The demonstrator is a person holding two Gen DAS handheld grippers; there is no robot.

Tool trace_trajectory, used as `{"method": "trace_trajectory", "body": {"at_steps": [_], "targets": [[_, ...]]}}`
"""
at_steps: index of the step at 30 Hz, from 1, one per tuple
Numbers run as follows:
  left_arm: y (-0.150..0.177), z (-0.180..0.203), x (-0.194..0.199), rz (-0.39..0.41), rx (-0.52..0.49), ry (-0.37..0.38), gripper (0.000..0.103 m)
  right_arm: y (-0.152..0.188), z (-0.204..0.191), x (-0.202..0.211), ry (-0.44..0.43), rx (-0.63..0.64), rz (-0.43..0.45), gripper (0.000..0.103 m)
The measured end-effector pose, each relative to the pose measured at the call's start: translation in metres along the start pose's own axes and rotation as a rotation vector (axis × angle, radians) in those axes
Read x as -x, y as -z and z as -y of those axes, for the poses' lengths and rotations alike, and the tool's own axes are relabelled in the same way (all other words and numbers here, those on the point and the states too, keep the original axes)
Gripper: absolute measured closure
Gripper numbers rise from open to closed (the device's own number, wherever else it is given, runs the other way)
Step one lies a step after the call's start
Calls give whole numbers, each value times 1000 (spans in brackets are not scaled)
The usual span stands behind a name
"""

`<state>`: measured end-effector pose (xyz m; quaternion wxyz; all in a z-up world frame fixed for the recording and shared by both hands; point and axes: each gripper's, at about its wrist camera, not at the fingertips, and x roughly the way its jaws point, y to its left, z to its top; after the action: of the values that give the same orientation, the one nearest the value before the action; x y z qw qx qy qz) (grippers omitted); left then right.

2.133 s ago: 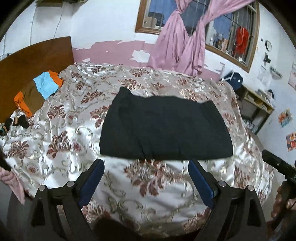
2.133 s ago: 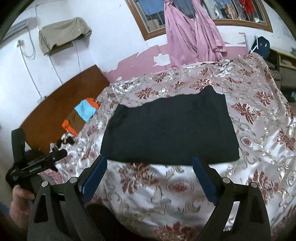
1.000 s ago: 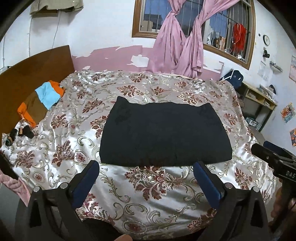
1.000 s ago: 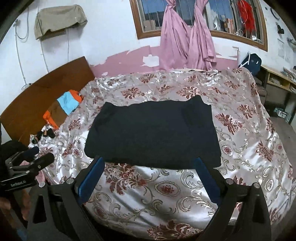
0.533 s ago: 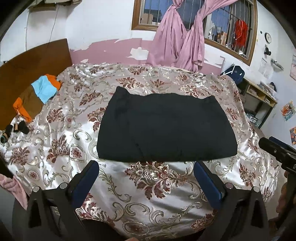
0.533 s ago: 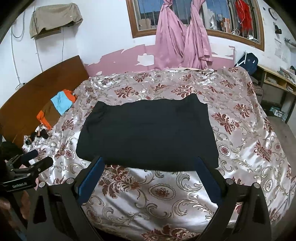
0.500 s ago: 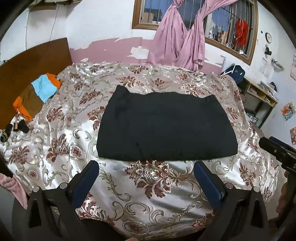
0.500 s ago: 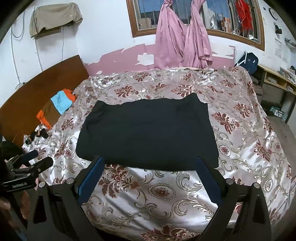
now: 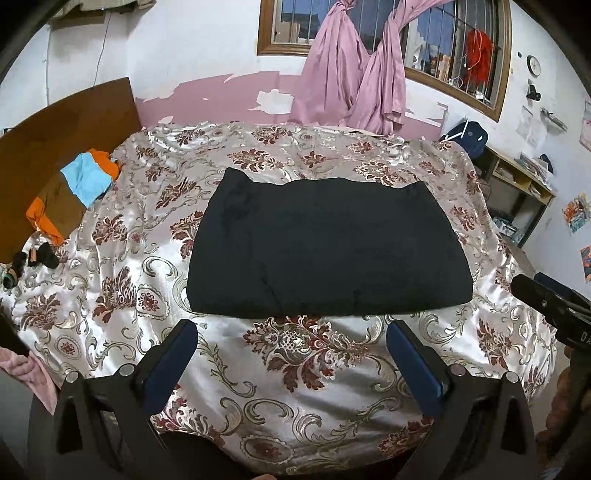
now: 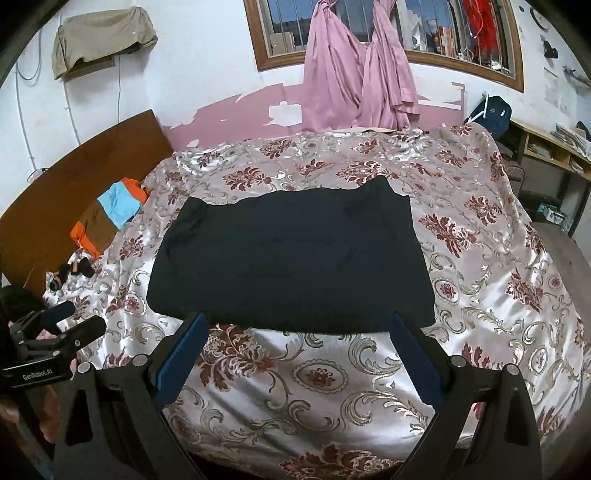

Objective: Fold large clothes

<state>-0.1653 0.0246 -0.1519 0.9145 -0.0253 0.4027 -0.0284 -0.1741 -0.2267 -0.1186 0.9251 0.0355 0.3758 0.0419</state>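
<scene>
Both grippers up over the near edge of the bed (image 9: 92, 240), and nothing in either one: the left gripper (image 9: 291, 341) has its blue fingers (image 9: 173, 354) spread wide apart over the flowered bedspread (image 9: 303, 354), short of the cloth, and the right gripper (image 10: 295, 336) shows the same wide spread, its fingertips (image 10: 190, 332) lined up in view with the near hem of the garment (image 10: 288, 262), though whether they touch it I cannot tell. The garment itself, black and already folded into a broad rectangle, lies flat in the middle of the bed (image 10: 498, 266), its long sides running left to right, two small corners poking up along the far edge. Seen from the left wrist the garment (image 9: 325, 247) has a faint crease running toward its near left part. Far left by the brown headboard (image 9: 59, 122) sits a folded orange, blue and brown bundle (image 9: 74, 192), well apart from the garment, with small dark items (image 9: 33, 258) just near of it. Pink curtains (image 10: 354, 70) hang knotted at the barred window (image 10: 436, 26) on the far wall. Each wrist view catches the other gripper at its edge: the right one (image 9: 554, 306) at right, the left one (image 10: 40, 354) at left
</scene>
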Motion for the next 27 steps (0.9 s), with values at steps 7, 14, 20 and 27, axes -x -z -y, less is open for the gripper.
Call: {"method": "trace_trajectory", "body": {"at_steps": [7, 14, 20, 27], "targets": [[0, 2, -1, -8, 1, -2, 0, 3, 0, 3, -1, 1, 4, 7], [1, 2, -2, -7, 2, 3, 0, 4, 1, 4, 1, -1, 4, 7], [2, 4, -3, -6, 3, 8, 0, 3, 4, 5, 6, -8, 3, 7], [1, 4, -3, -8, 2, 5, 0, 2, 6, 5, 7, -9, 4, 7]]}}
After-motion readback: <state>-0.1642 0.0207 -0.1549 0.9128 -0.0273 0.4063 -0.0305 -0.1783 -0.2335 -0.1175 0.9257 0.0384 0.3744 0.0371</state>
